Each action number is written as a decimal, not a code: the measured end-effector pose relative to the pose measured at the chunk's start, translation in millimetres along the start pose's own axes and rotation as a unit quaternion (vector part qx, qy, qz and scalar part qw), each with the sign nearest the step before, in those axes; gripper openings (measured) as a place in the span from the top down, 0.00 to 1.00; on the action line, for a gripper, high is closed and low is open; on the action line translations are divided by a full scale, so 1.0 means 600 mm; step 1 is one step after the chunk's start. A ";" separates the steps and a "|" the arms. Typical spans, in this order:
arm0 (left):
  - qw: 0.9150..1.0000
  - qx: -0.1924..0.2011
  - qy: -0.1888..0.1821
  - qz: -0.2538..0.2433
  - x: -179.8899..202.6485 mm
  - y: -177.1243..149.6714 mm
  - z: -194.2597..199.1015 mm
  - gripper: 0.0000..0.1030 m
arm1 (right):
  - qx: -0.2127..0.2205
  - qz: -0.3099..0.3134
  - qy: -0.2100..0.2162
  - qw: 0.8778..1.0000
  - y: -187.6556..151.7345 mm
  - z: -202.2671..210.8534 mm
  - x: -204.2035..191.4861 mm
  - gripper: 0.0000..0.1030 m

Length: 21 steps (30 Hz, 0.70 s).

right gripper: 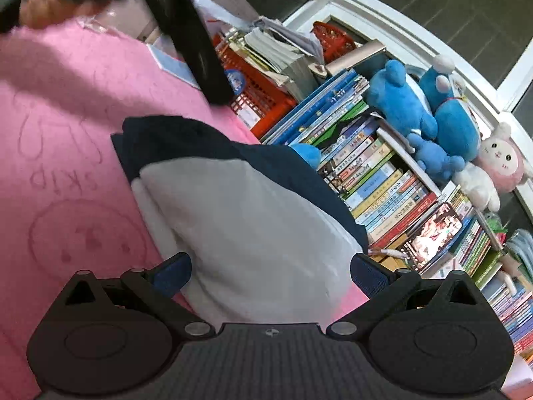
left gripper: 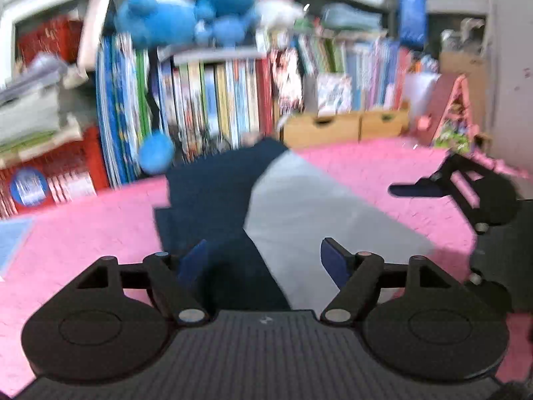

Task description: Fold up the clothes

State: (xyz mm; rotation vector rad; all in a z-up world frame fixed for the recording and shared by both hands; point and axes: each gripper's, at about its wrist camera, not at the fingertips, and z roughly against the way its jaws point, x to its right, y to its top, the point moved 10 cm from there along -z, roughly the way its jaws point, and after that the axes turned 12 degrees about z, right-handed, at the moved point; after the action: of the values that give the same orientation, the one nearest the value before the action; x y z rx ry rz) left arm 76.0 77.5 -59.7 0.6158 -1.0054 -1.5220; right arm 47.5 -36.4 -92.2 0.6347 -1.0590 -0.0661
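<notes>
Your right gripper [right gripper: 269, 271] sits closest, jaws spread as wide as they go with nothing pinched; the grey end of the garment [right gripper: 253, 233] lies below and between the blue pads [right gripper: 171, 273], which don't appear to be pressing on it. Your left gripper [left gripper: 265, 260] is also spread and empty, hovering over the seam where navy meets grey.

Largest first: the pink foam mat [right gripper: 66, 133] carries everything. On it lies the navy-and-grey garment, already doubled into a compact, layered bundle, its navy end toward the bookshelf [right gripper: 383, 180] and its grey end toward you. Stuffed toys [right gripper: 426, 110] sit on top of the books, well clear of the work.

Judging by the stacked edges and both claws empty, you look to be between folds, having let go of the cloth. The next move likely calls for picking one edge of the bundle, probably the grey end near you, pinching through all the layers so none slip, then carrying it over evenly. The left view is blurred, so check your aim there.
</notes>
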 end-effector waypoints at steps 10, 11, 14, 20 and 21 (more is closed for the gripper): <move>0.996 -0.055 0.074 -0.019 -0.063 -0.082 -0.026 0.26 | -0.093 -0.102 -0.039 0.990 -0.151 0.040 0.096 0.01; 0.995 -0.065 0.070 0.008 -0.077 -0.089 -0.023 0.25 | -0.097 -0.138 -0.021 0.986 -0.165 0.044 0.104 0.01; 0.994 -0.070 0.061 0.057 -0.097 -0.098 -0.011 0.24 | -0.095 -0.129 -0.041 0.986 -0.152 0.048 0.097 0.01; 0.995 -0.057 0.081 0.026 -0.088 -0.095 -0.011 0.19 | -0.041 -0.031 -0.055 0.997 -0.056 0.008 0.043 0.01; 0.995 -0.058 0.081 0.028 -0.092 -0.095 -0.010 0.18 | -0.044 -0.029 -0.054 0.997 -0.054 0.001 0.045 0.01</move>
State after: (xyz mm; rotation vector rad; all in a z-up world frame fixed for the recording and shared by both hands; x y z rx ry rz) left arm 62.9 128.4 -119.8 0.6124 -0.7986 -1.4466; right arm 68.6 -72.9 -87.5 0.5872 -1.1363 -0.1986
